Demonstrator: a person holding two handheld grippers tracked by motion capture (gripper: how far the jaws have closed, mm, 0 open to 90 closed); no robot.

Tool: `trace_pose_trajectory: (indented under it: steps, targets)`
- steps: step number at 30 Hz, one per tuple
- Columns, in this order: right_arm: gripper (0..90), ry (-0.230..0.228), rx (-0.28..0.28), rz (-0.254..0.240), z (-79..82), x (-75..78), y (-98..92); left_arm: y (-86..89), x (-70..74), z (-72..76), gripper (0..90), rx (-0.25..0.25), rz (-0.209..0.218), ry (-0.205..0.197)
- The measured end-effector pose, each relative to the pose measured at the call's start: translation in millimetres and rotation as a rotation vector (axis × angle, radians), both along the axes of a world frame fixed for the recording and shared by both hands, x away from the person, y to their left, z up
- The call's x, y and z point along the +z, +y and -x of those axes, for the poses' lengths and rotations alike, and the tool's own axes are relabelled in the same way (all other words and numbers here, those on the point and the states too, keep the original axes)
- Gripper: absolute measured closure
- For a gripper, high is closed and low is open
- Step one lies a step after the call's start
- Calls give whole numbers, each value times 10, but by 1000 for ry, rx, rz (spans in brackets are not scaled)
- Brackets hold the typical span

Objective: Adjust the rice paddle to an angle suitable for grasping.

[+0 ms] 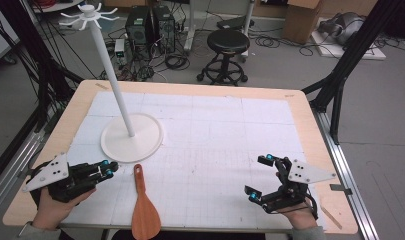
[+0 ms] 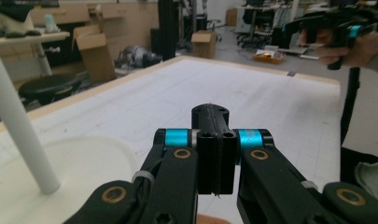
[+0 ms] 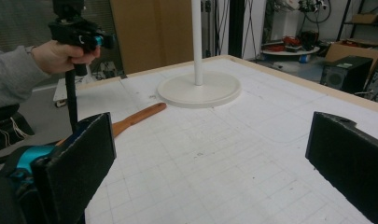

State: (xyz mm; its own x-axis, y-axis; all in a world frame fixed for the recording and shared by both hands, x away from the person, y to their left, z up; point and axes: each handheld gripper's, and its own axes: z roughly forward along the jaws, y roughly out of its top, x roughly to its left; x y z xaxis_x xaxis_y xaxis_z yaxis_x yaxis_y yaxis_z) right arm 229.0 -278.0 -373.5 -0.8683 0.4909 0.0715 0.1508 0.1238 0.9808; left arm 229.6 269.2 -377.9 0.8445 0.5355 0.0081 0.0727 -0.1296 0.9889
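From above I see the wooden spatula (image 1: 142,207) lying just in front of the white stand's base (image 1: 132,137), my left gripper (image 1: 108,169) beside its handle. Along the left gripper (image 2: 213,140) my jaws sit pressed together, empty. Along the right gripper (image 3: 210,154) my jaws gape apart, the spatula (image 3: 133,117) lying near the base (image 3: 199,89).

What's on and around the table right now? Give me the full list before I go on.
wooden spatula: 1, brown, near edge of table, handle pointing toward the stand.
stand: 1, white, round base and tall pole with hooks on top, left half of mat.
mat: 1, white with grid, covering the table.
stool: 1, black, on floor beyond the table.
computer towers: 2, black, on floor behind.
cardboard box: 1, brown, far right floor.
left tongs: black, shut, empty, beside the spatula.
right tongs: black, open, empty, near right.
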Motion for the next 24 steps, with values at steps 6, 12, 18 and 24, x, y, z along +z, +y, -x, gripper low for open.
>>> trace_pose_trajectory:
  steps: [6, 12, 18, 24]
  targets:
    - [0, 1, -3, 15, -5, -5, 10, -17, -122, -59, 896, 0, -39, 61]
    - [0, 5, -2, 27, -13, -22, 14, -58, -218, -100, 896, -11, -90, 106]
    - [0, 3, -2, 36, -9, -25, 30, -111, -307, -151, 896, -18, -138, 132]
    - [0, 4, 7, 50, -8, -32, 50, -190, -447, -256, 896, -23, -207, 202]
